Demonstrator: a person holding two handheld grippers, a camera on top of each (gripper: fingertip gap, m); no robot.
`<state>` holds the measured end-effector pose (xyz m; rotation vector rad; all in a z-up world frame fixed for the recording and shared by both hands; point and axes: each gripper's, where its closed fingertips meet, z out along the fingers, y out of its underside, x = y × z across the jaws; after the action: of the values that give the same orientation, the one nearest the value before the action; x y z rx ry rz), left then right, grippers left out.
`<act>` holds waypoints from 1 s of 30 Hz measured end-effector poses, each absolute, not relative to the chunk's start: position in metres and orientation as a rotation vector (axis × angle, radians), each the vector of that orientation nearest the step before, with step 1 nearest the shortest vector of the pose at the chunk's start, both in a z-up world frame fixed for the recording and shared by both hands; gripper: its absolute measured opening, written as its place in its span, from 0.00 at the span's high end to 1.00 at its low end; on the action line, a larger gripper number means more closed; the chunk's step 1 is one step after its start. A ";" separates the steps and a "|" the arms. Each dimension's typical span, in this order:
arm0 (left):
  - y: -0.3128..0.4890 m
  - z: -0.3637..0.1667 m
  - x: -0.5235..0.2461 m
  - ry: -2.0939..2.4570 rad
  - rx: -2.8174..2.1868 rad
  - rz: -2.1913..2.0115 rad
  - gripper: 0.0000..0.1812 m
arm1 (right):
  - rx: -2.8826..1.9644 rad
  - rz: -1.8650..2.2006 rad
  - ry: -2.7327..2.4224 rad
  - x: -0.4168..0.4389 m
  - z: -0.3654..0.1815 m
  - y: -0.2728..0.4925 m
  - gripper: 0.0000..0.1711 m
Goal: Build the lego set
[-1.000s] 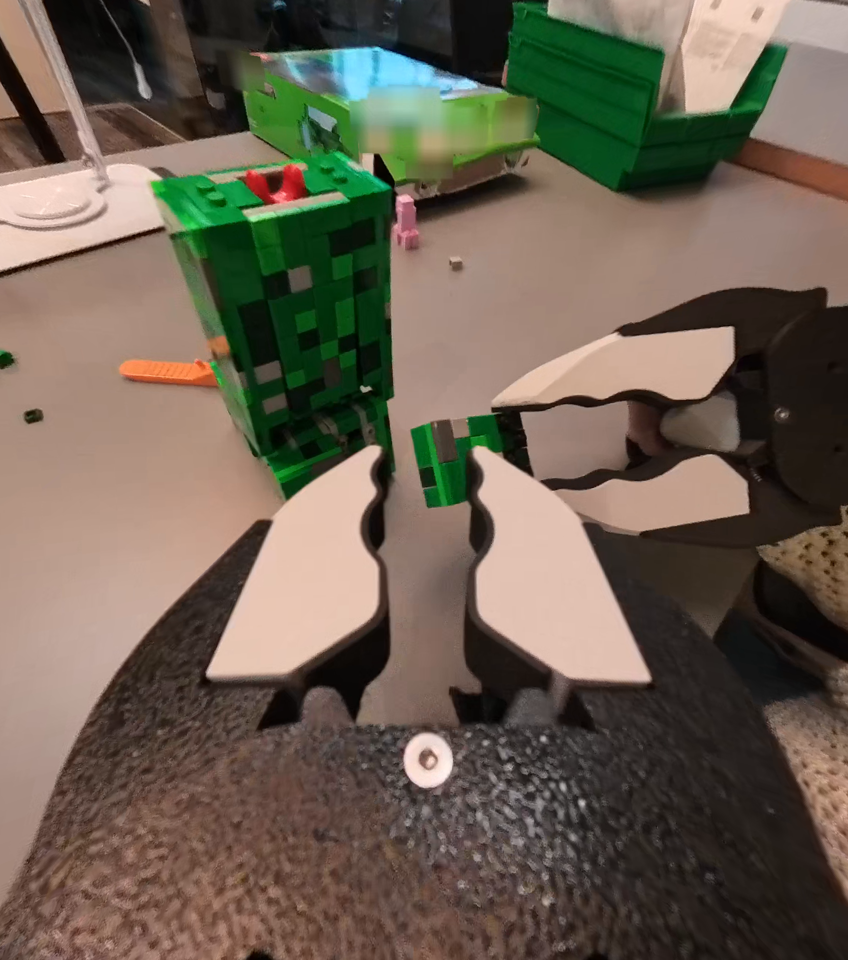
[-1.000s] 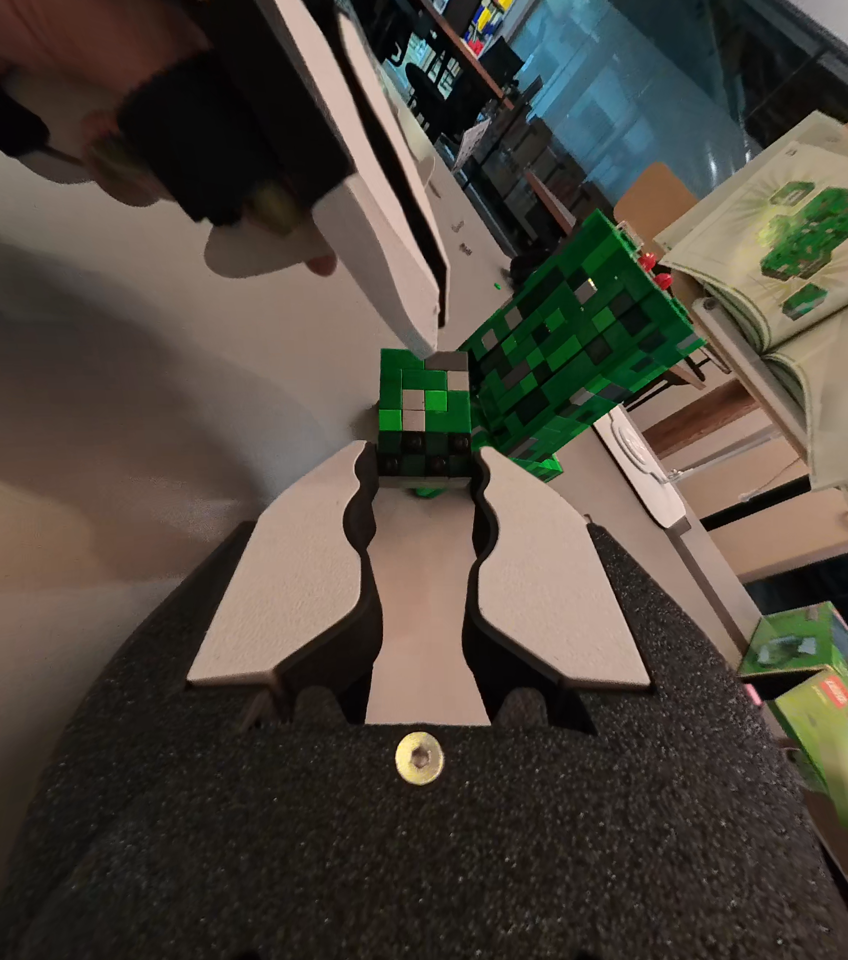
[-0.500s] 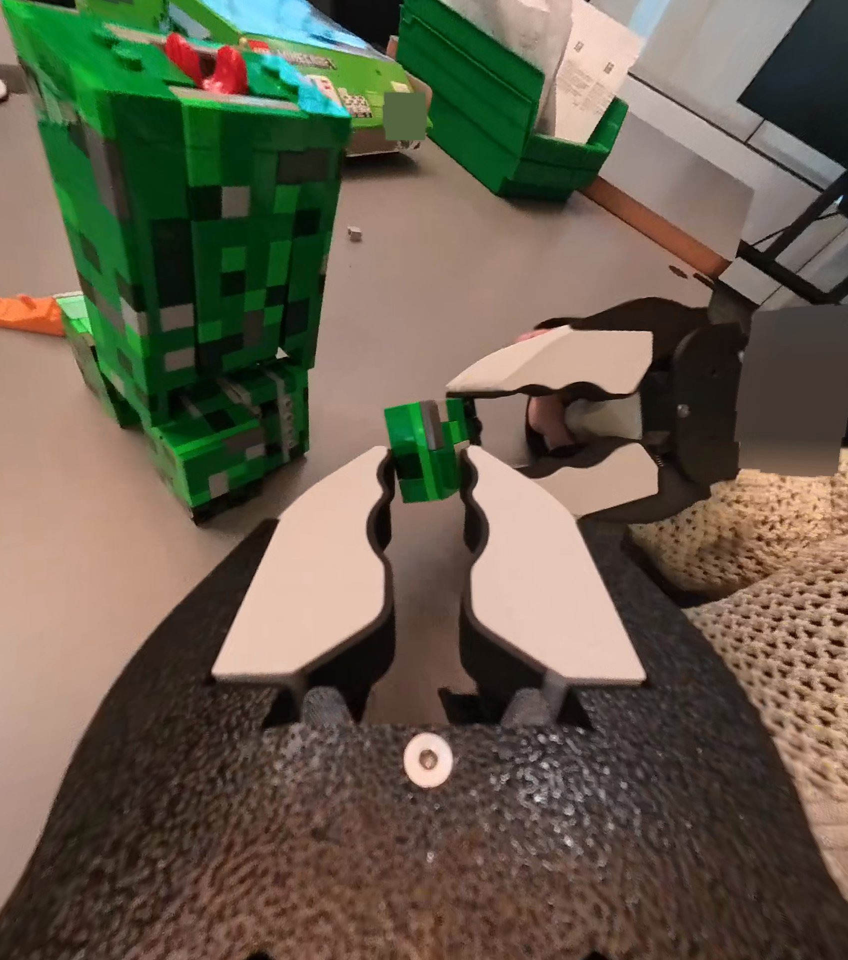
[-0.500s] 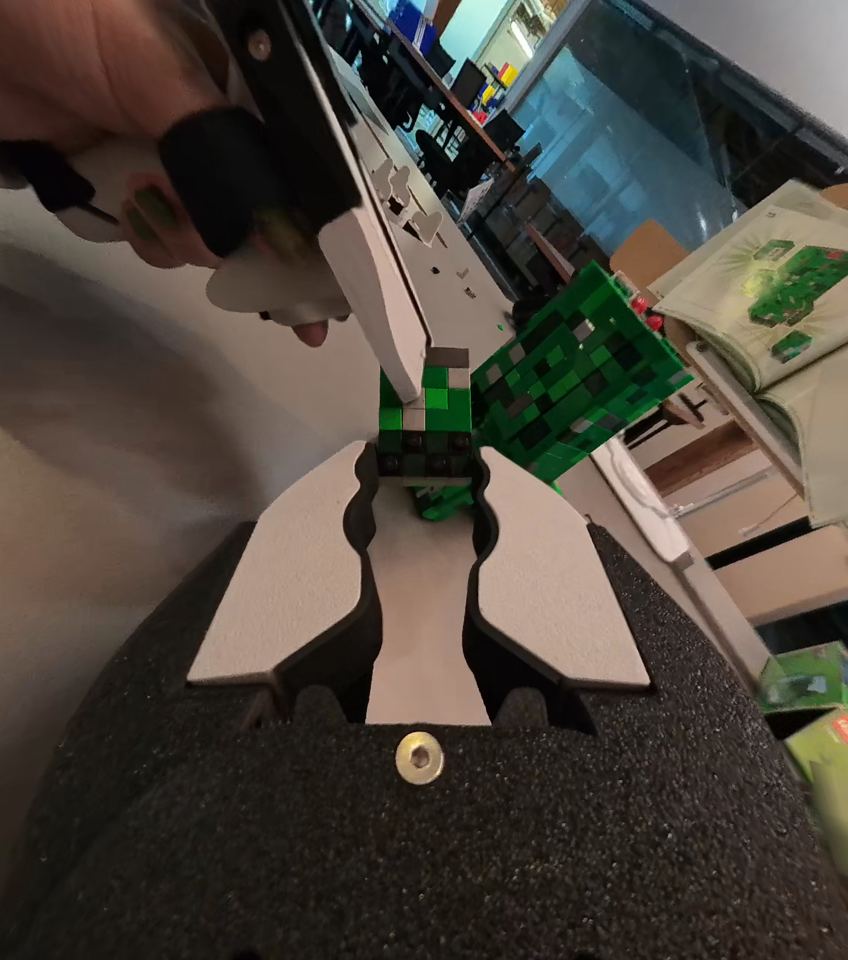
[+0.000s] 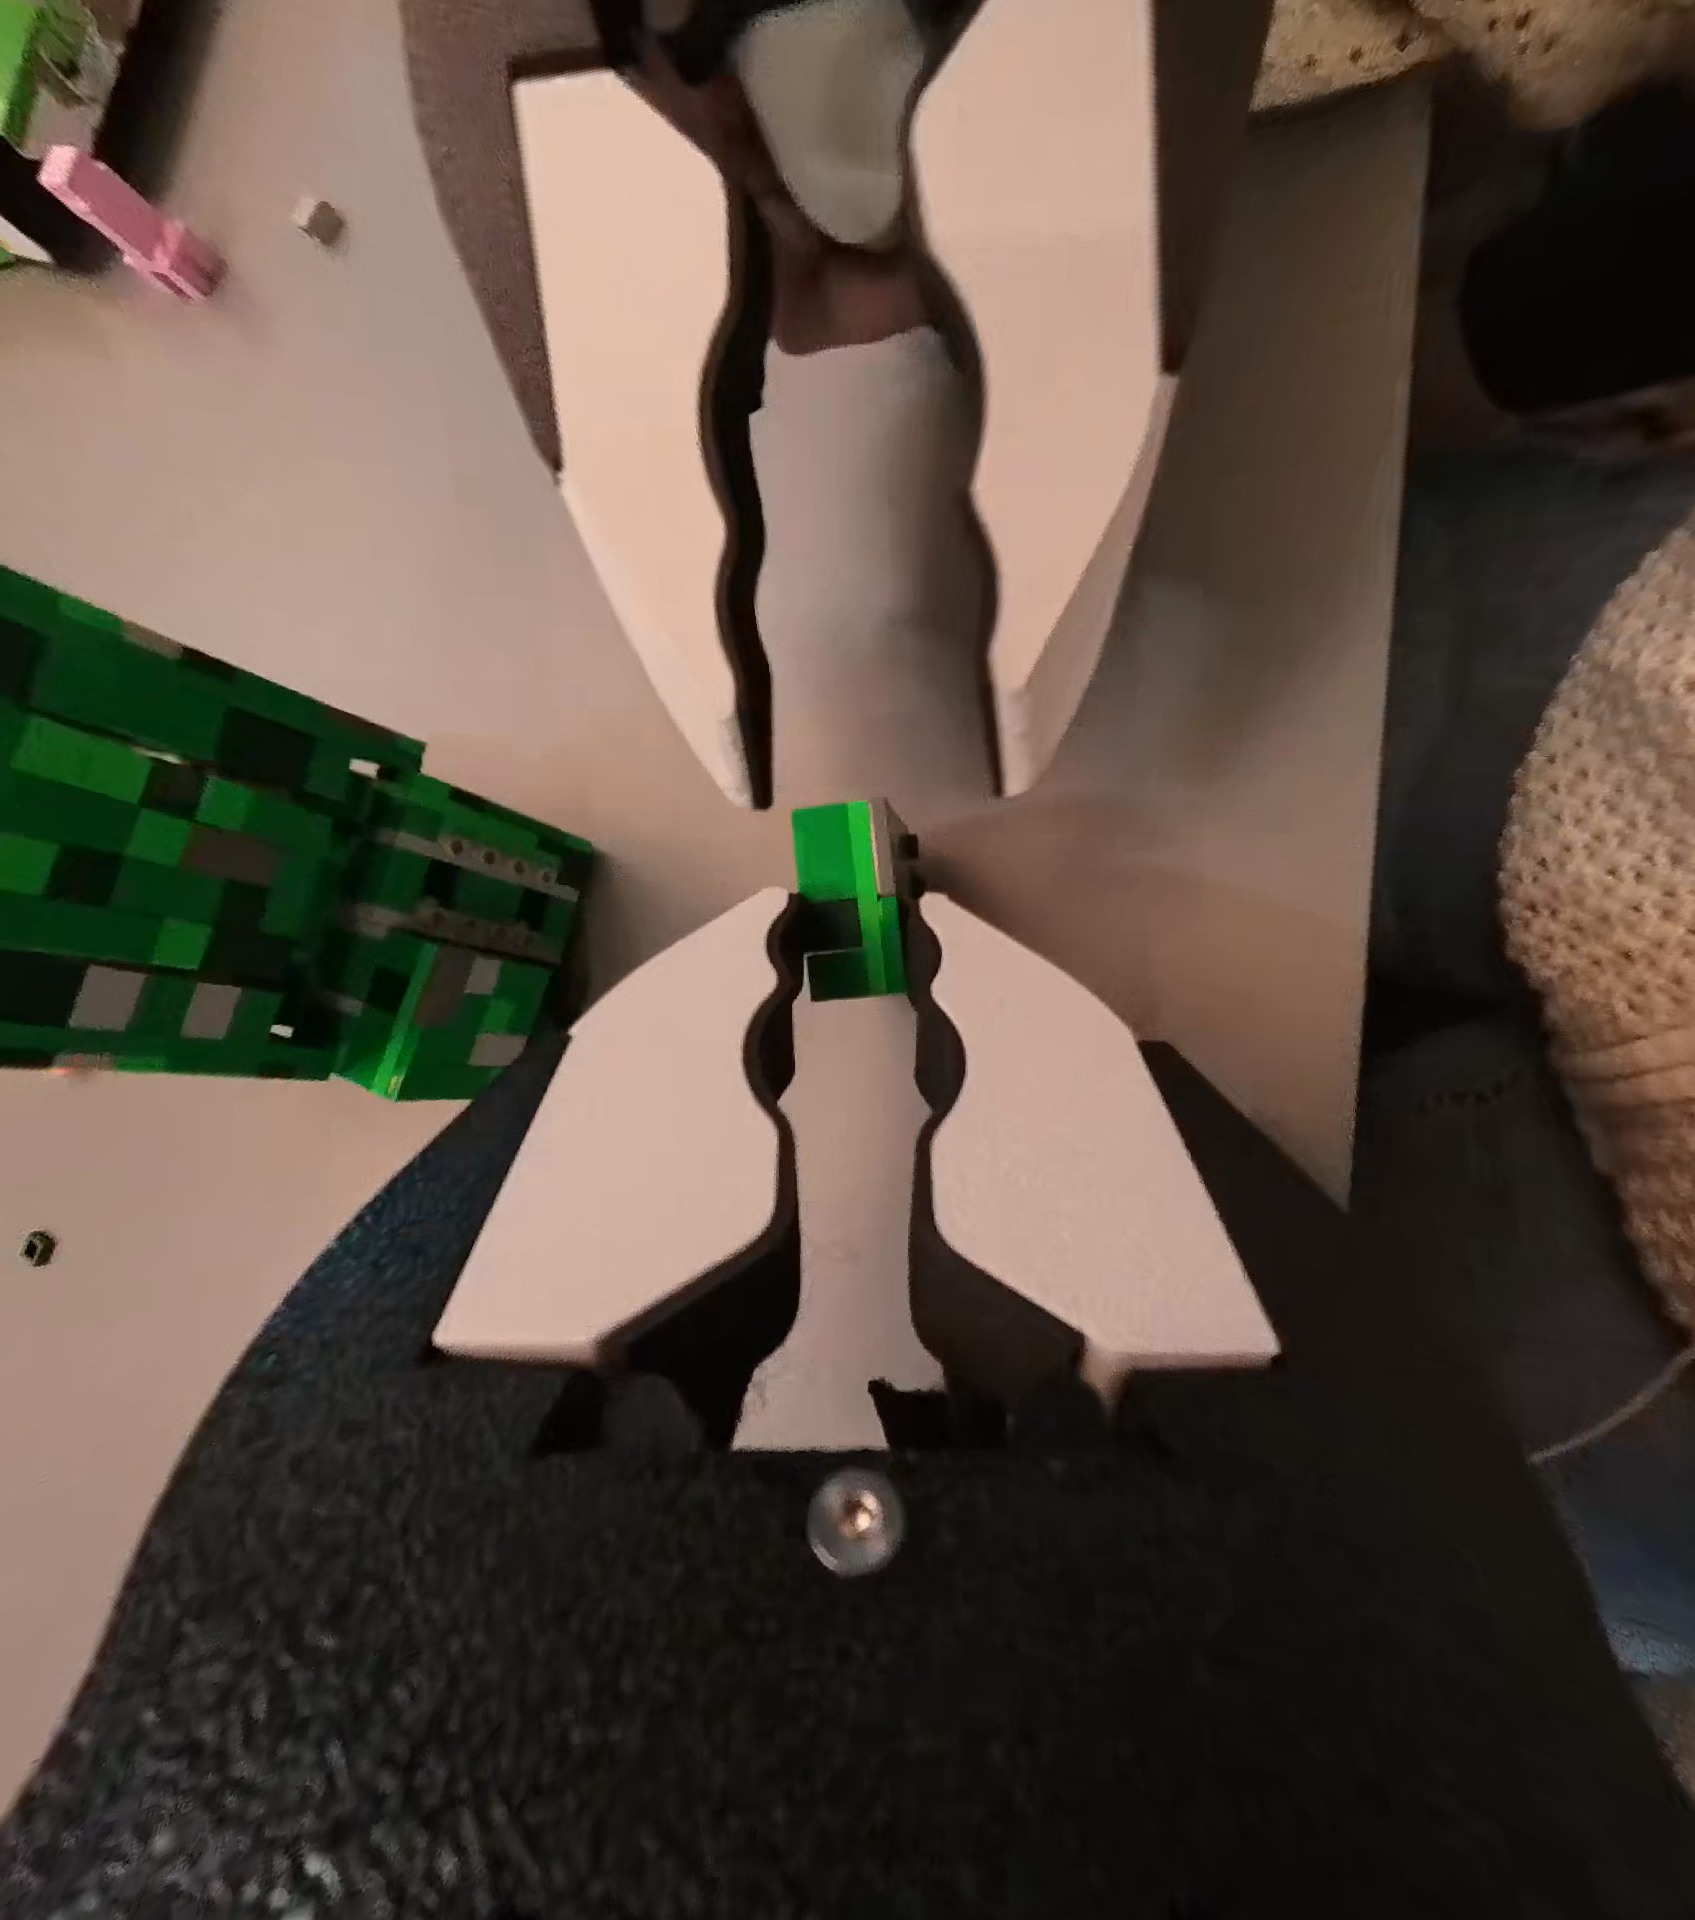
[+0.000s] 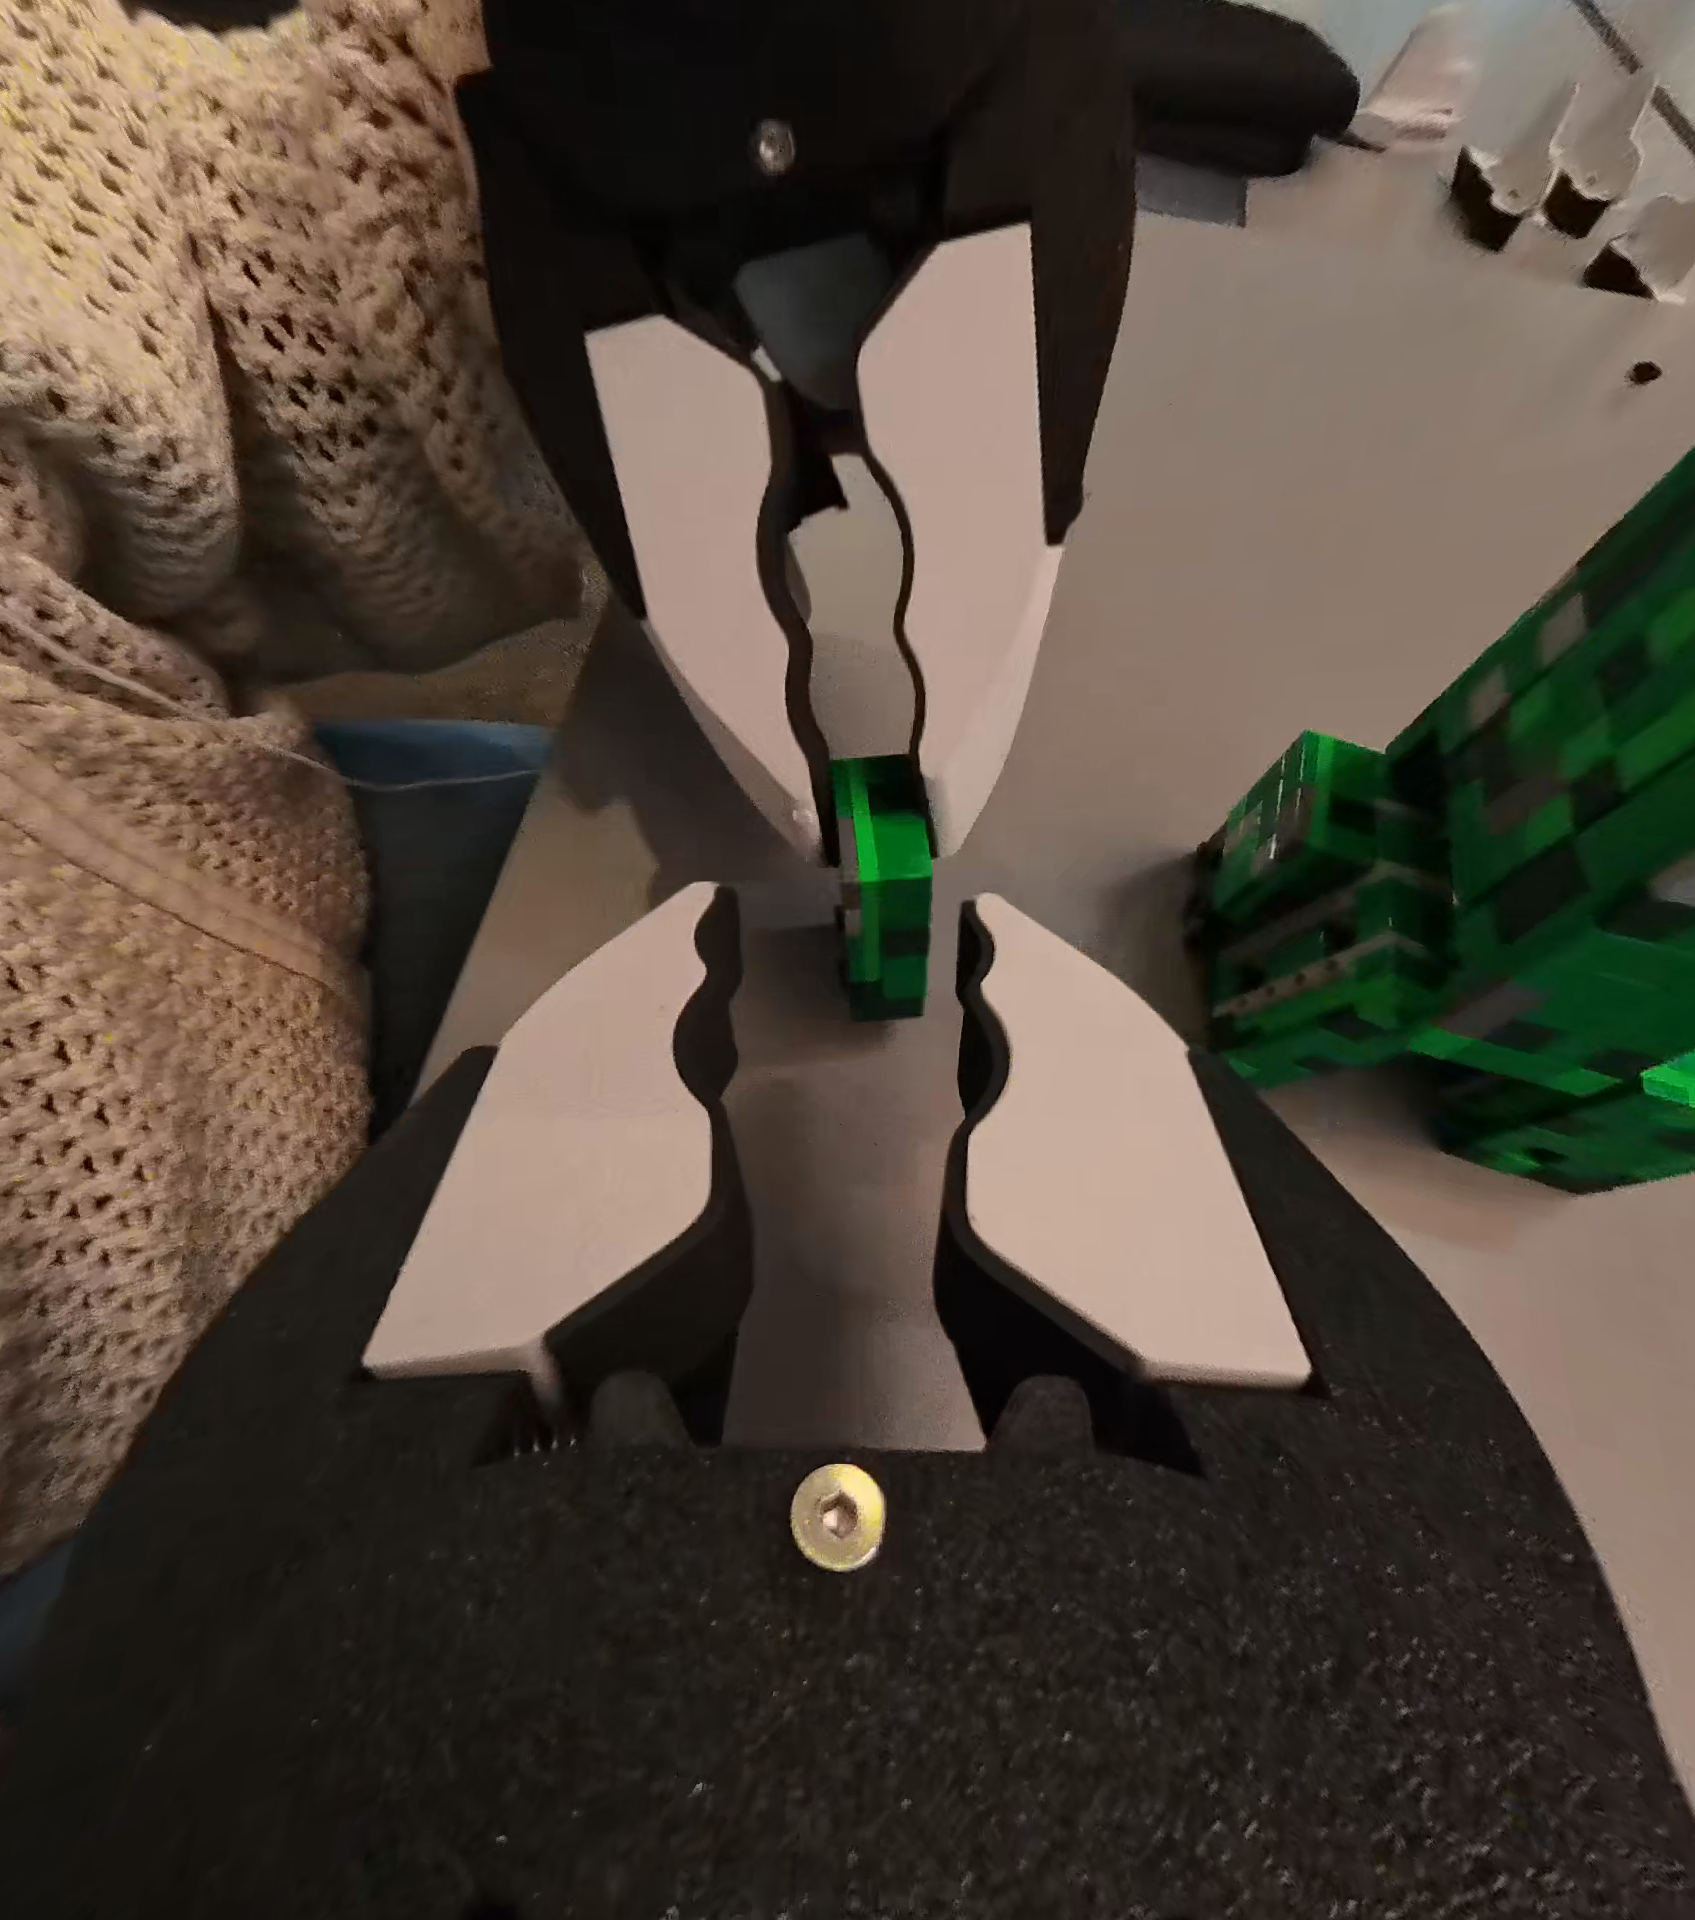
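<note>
The left gripper (image 5: 853,904) had its jaws closed tight on a small green lego block (image 5: 848,914), held up over the grey desk (image 5: 199,623). Facing it tip to tip, the right gripper (image 6: 848,914) had its jaws spread apart, one on each side of the block but not touching it. Just beside them the big green lego creeper model (image 5: 178,883) lay tilted in view. Farther back on the desk sat a pink lego piece (image 5: 131,223) and a tiny grey piece (image 5: 318,218).
</note>
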<state>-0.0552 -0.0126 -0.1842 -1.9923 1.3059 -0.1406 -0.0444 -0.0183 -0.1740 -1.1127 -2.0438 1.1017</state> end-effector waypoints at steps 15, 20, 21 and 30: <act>0.009 -0.173 -0.074 1.127 -1.920 -0.181 0.78 | -1.227 1.072 -1.925 -0.062 -0.186 0.008 0.90; 0.028 -0.164 -0.124 0.894 -1.893 -0.141 0.69 | -1.311 0.996 -1.766 -0.065 -0.183 0.038 0.90; 0.032 -0.163 -0.132 0.862 -1.881 -0.154 0.68 | -1.325 0.974 -1.756 -0.067 -0.185 0.041 0.90; 0.069 -0.171 -0.161 0.801 -1.843 -0.275 0.62 | -1.401 0.880 -1.729 -0.083 -0.192 0.052 0.90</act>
<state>-0.1608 0.0693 -0.1710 -1.8434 0.8014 -0.2747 -0.0833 0.0522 -0.1923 -1.4014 -1.7288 0.8801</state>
